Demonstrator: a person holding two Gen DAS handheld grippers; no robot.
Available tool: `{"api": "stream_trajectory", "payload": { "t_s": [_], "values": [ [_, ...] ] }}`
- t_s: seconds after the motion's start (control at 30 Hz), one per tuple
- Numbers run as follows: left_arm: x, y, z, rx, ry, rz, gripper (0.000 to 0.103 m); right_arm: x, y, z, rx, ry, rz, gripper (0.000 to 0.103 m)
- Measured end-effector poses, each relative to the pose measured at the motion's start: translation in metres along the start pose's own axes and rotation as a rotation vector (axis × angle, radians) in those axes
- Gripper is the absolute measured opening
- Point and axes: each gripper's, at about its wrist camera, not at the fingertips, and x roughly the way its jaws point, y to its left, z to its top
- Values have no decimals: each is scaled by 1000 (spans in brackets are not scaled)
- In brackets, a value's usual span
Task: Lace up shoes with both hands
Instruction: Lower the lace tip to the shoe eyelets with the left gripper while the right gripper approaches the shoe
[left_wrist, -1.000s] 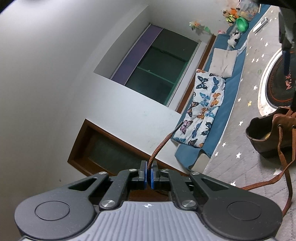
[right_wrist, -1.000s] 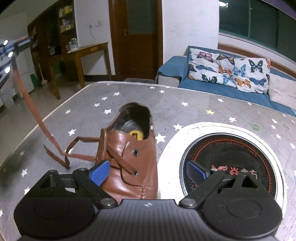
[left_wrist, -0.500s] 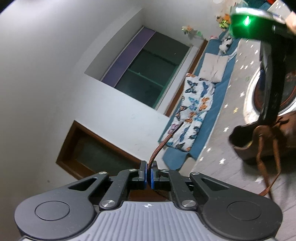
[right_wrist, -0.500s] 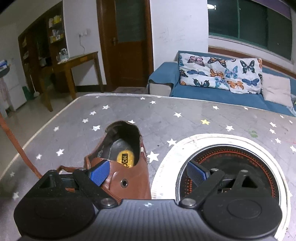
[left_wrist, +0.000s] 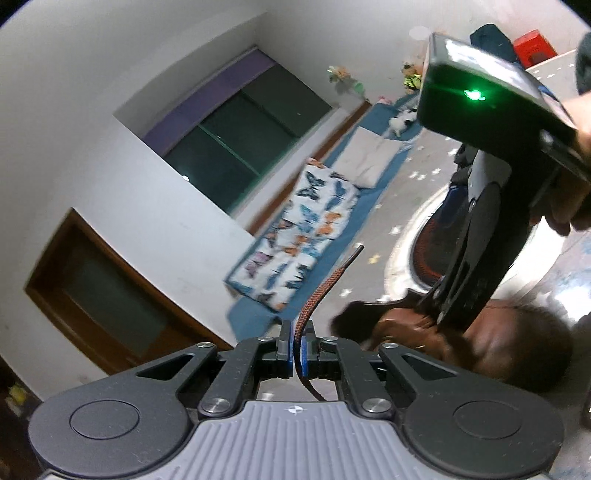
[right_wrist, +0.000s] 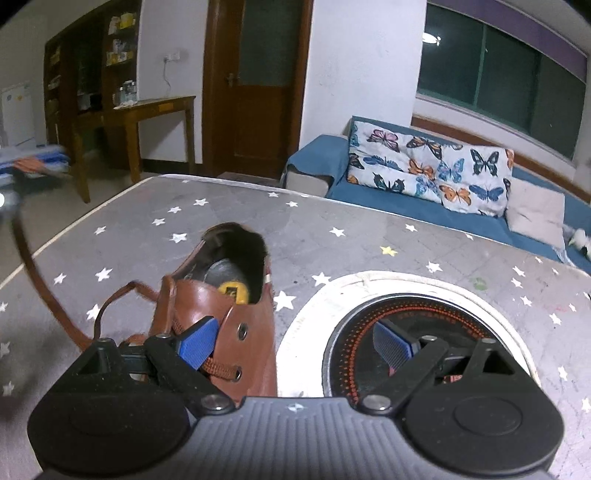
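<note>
A brown leather shoe (right_wrist: 229, 306) lies on the grey star-patterned table (right_wrist: 332, 229), its opening facing away from me. It also shows blurred in the left wrist view (left_wrist: 498, 339). My left gripper (left_wrist: 297, 349) is shut on the brown shoelace (left_wrist: 325, 288), whose dark tip sticks up past the fingers. In the right wrist view the lace (right_wrist: 40, 288) runs from the shoe up and off to the left. My right gripper (right_wrist: 295, 343) is open and empty, low over the shoe, with its left fingertip (right_wrist: 195, 341) by the eyelets. The right gripper's body (left_wrist: 476, 192) shows in the left wrist view above the shoe.
A round black cooktop in a white ring (right_wrist: 406, 332) is set into the table right of the shoe. A blue sofa with a butterfly cushion (right_wrist: 424, 166) stands behind the table. A wooden door (right_wrist: 255, 85) and a side table (right_wrist: 147, 110) are at the back left.
My left gripper has swung down toward the shoe with the lace still held. My right gripper has stayed open and moved in over the shoe's eyelets.
</note>
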Motion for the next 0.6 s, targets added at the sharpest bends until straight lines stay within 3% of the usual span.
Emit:
{"api": "stream_trajectory", "payload": {
  "t_s": [0.1, 0.3, 0.6],
  "values": [
    [11, -7, 4, 28, 31, -28, 4, -4, 1, -9, 1, -29, -14, 93],
    [34, -22, 15, 91, 107, -91, 4, -9, -21, -16, 133, -55, 23, 92],
    [63, -47, 12, 211, 177, -106, 4, -15, -47, -30, 253, -81, 65, 92]
  ]
}}
